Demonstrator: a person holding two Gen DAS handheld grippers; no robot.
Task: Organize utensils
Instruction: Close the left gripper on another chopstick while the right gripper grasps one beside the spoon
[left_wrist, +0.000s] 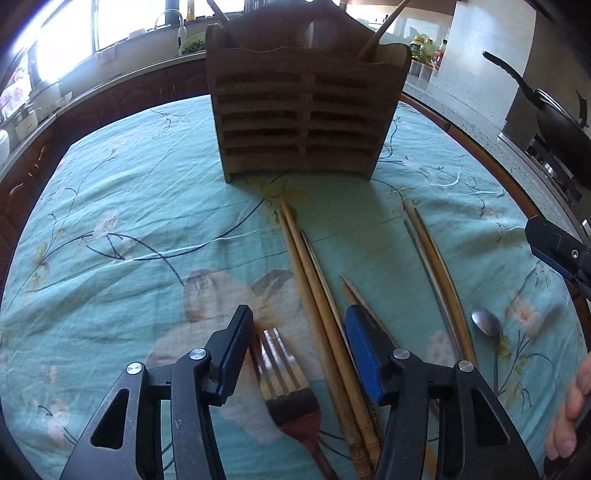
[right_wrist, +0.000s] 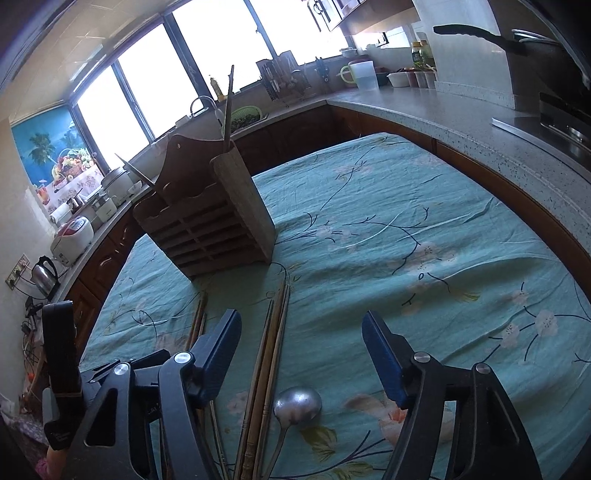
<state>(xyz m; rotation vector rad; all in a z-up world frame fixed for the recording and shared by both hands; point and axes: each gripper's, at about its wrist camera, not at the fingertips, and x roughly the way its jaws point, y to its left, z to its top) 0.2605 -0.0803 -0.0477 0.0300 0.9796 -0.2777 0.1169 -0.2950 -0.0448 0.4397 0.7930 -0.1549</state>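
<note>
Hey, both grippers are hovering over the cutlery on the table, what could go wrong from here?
1. The left gripper straddles both the metal fork with a dark red handle and a pair of long wooden chopsticks; closing may pinch both together.
2. The right gripper spans the round-bowled metal spoon and another chopstick bundle, so it may grab the wrong item.
3. The slatted wooden utensil holder already contains upright utensils, which an inserted piece might strike.

Both views look forward and steeply down from close above the cloth-covered surface (left_wrist: 129, 206). The left wrist view faces the wooden utensil rack (left_wrist: 303, 122) head-on; the right wrist view sees that rack (right_wrist: 218, 221) obliquely, off to its left. Both share the rack, chopsticks (left_wrist: 317, 295) and spoon (right_wrist: 297, 404).
</note>
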